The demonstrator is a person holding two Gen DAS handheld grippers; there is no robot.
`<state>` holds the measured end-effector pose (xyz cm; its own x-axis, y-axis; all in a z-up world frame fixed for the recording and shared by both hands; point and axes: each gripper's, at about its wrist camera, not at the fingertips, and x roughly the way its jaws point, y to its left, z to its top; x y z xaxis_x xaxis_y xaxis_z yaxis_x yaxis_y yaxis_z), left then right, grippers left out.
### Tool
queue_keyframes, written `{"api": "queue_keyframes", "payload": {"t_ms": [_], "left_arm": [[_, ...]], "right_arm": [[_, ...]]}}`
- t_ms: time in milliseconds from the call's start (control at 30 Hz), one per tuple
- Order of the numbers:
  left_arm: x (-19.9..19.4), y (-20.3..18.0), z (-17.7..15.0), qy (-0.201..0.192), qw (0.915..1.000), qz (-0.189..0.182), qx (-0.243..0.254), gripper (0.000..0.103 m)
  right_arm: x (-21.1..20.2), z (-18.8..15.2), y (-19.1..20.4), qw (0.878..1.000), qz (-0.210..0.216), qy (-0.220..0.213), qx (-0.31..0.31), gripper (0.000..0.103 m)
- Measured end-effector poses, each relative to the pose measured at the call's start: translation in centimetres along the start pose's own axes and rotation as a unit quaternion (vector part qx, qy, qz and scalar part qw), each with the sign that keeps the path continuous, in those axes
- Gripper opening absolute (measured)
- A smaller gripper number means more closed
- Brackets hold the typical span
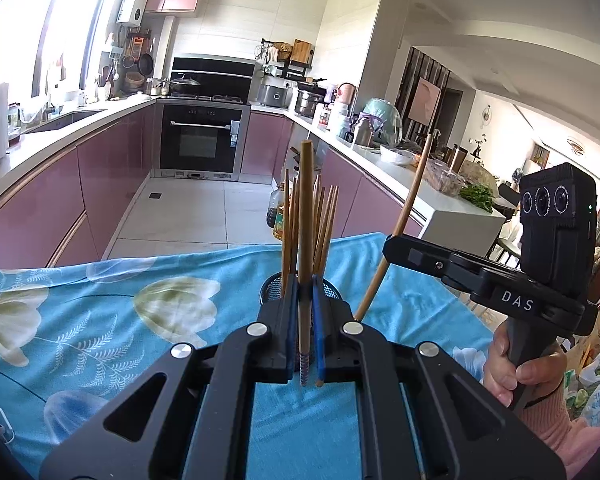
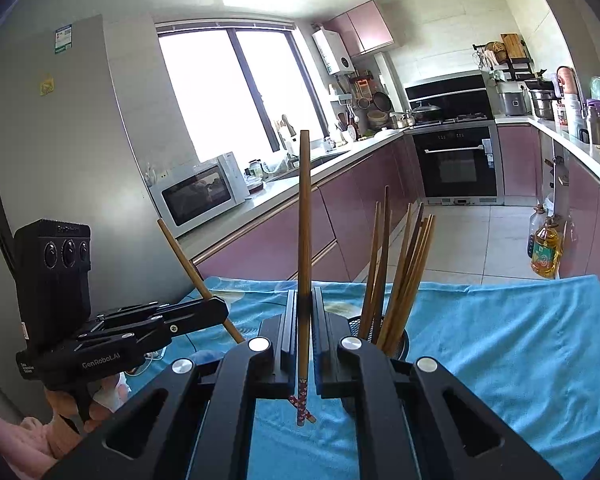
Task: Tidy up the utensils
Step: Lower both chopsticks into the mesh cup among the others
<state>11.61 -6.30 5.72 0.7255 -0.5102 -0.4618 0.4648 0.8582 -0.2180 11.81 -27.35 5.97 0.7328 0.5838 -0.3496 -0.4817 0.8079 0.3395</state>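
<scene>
My left gripper (image 1: 305, 280) is shut on a brown wooden chopstick (image 1: 305, 216) that stands almost upright, its patterned end hanging below the jaws. Just behind it a black mesh holder (image 1: 274, 286) with several chopsticks stands on the blue flowered cloth (image 1: 100, 300). To the right, my right gripper (image 1: 392, 245) pinches a slanted chopstick (image 1: 414, 204). In the right wrist view, my right gripper (image 2: 304, 294) is shut on an upright chopstick (image 2: 305, 220) with a red patterned end. The holder (image 2: 398, 342) sits just right of it. My left gripper (image 2: 220, 307) grips its chopstick (image 2: 184, 256) at the left.
The cloth-covered table (image 2: 500, 340) ends ahead at a tiled kitchen floor. Oil bottles (image 2: 546, 252) stand on the floor by the pink cabinets. A microwave (image 2: 200, 196) sits on the left counter, a grey fridge (image 2: 60, 140) beside it. A hand (image 1: 512, 368) holds the right gripper's handle.
</scene>
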Motion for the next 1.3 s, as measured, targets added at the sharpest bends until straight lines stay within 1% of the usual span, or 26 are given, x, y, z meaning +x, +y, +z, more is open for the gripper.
{"api": "queue_keyframes", "payload": {"t_ms": [267, 800, 1000, 1300], "left_arm": [[-1.1, -0.4, 1.2, -0.018, 0.9998, 0.003, 0.006, 0.008], [-2.0, -2.0, 3.3, -0.04, 0.9989, 0.006, 0.024, 0.008], [-1.9, -2.4, 3.7, -0.043, 0.9985, 0.013, 0.033, 0.008], [-1.2, -2.4, 4.7, -0.042, 0.9985, 0.018, 0.029, 0.008]], "right_arm": [[-0.1, 1.0, 0.0, 1.0, 0.0, -0.011, -0.005, 0.006], [-0.4, 2.6, 0.0, 0.999, -0.007, -0.029, -0.012, 0.006], [-0.5, 2.9, -0.2, 0.999, -0.009, -0.032, -0.011, 0.006], [-0.1, 3.3, -0.2, 0.999, -0.014, -0.031, -0.011, 0.006]]}}
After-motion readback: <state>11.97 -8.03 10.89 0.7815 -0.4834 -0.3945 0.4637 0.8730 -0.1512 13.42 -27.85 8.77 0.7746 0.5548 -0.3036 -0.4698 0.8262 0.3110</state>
